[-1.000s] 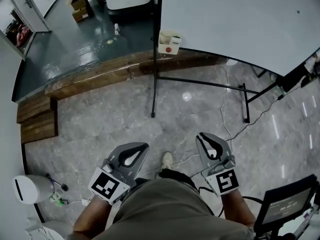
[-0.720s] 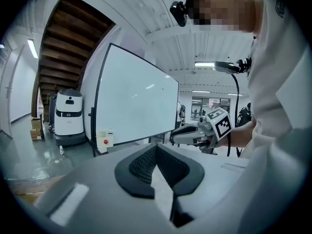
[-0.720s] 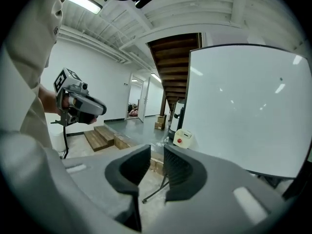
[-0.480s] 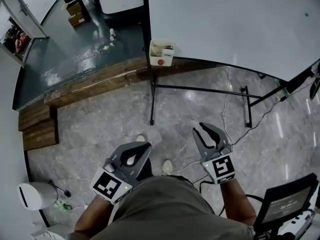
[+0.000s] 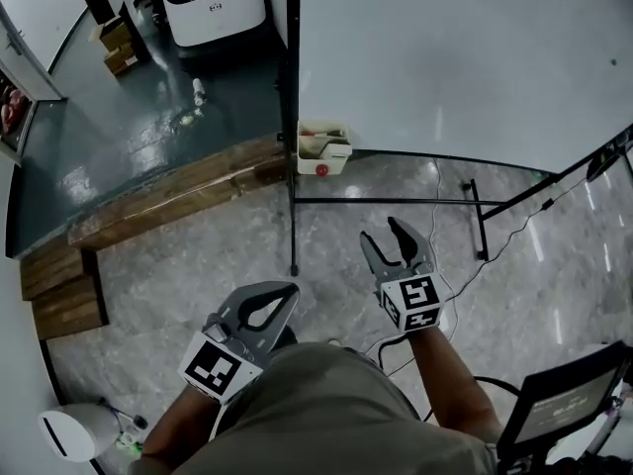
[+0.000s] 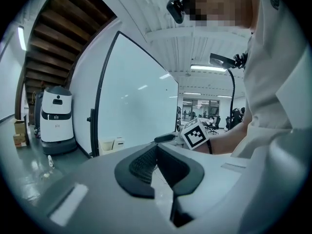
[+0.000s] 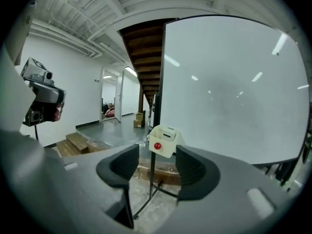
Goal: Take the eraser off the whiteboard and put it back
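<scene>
The whiteboard (image 5: 465,57) stands ahead on a black frame. A cream box with a red dot (image 5: 323,149) hangs at its lower left corner. I cannot make out the eraser as a separate thing. My right gripper (image 5: 381,231) is held out toward the box, still well short of it. Its jaws are opening with nothing between them. In the right gripper view the box (image 7: 165,140) shows beyond the gap of the right gripper (image 7: 157,155). My left gripper (image 5: 289,287) hangs back near my body. It is shut and empty, as the left gripper view also shows the left gripper (image 6: 155,147).
The whiteboard's black stand legs (image 5: 293,221) and floor bars reach onto the marble floor, with a cable (image 5: 442,221) trailing beside them. A wooden step (image 5: 168,194) borders a dark floor holding a white machine (image 5: 210,3). A monitor (image 5: 562,406) stands at lower right.
The person has walked closer to the whiteboard. The right gripper has moved forward and gone from shut to open. The left gripper has come along, still shut.
</scene>
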